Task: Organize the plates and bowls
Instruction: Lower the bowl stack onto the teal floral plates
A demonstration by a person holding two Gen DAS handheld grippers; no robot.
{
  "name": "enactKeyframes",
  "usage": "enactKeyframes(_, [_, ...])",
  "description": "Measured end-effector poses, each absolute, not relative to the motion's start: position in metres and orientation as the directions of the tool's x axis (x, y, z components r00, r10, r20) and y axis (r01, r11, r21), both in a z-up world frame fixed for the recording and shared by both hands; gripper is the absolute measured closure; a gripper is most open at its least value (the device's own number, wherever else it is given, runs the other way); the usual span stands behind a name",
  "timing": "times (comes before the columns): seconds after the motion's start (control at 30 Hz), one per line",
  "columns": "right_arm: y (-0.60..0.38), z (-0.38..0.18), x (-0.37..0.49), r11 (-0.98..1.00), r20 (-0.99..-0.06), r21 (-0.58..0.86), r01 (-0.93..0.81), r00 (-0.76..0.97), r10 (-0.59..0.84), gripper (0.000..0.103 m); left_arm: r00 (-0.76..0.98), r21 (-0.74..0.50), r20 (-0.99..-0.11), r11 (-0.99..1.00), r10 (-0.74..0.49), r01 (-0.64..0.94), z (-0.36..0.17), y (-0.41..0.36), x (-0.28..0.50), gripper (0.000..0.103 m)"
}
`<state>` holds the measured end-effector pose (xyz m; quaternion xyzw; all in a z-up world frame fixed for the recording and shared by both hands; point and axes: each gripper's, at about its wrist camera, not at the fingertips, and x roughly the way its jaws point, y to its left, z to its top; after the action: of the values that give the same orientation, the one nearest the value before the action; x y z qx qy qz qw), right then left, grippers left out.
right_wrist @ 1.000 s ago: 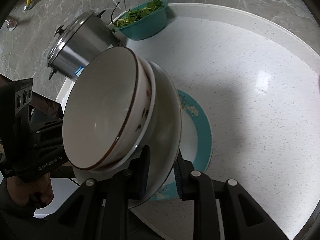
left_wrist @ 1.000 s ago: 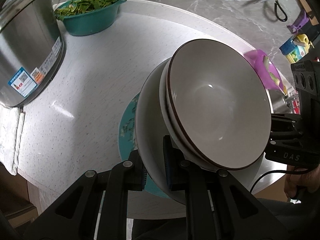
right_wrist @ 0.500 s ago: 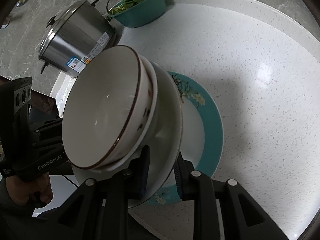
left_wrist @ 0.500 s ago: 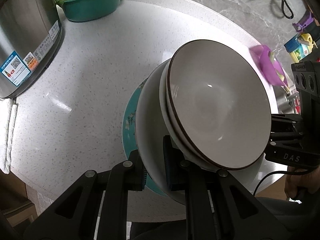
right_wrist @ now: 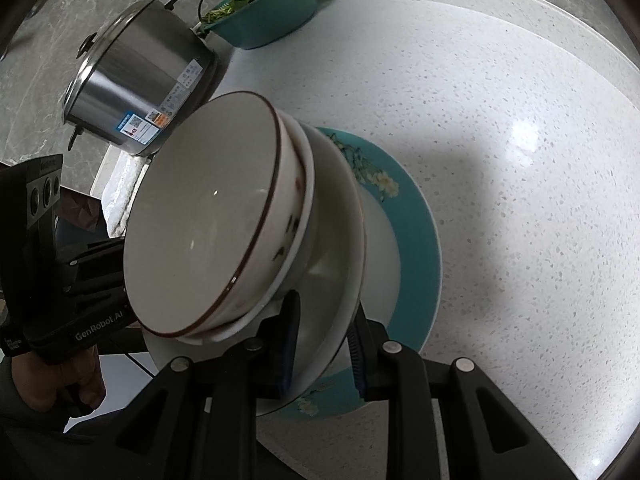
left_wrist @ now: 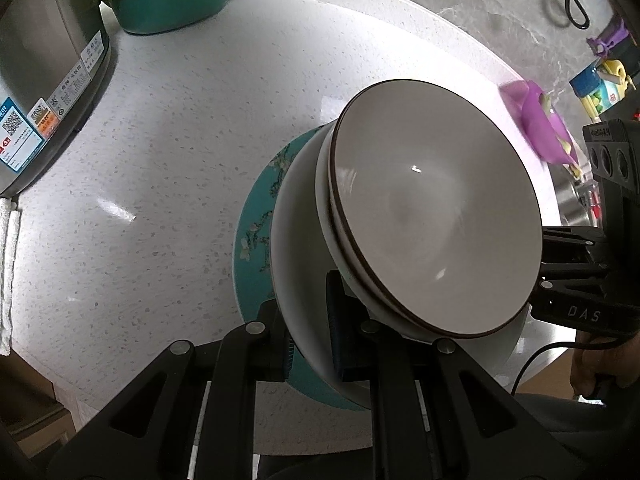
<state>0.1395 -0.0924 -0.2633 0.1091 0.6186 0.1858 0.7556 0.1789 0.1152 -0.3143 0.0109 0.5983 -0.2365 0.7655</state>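
Observation:
A white plate (left_wrist: 296,240) carries two stacked bowls. The top bowl (left_wrist: 432,216) has a brown rim, and the lower bowl (left_wrist: 325,216) shows only as a white edge. My left gripper (left_wrist: 310,344) is shut on the plate's near rim. On the opposite side my right gripper (right_wrist: 324,344) is shut on the same white plate (right_wrist: 336,248). The stack hangs close over a teal-rimmed flowered plate (right_wrist: 416,240) that lies on the round white table (left_wrist: 180,160). Whether the two plates touch is hidden.
A steel pot (right_wrist: 136,92) stands at the table's left. A teal basin of greens (left_wrist: 172,0) sits at the far edge. There is a purple dish (left_wrist: 540,128) at the right edge and a white cloth (left_wrist: 6,272) by the pot. A hand (right_wrist: 80,384) grips the left tool.
Both grippers have sunk with the white plate and bowls toward the teal plate, which now looks larger and closer. Neither grip has changed.

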Motion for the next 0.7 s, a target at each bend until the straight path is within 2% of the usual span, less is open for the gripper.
enactKeyframes(0.7, [-0.093,-0.279,0.141,0.906,-0.89,0.404,-0.125,0.174,0.421,0.078,0.161,-0.257,-0.927,0.887,-0.338,0.384,-0.339,0.106,0.184,0.091])
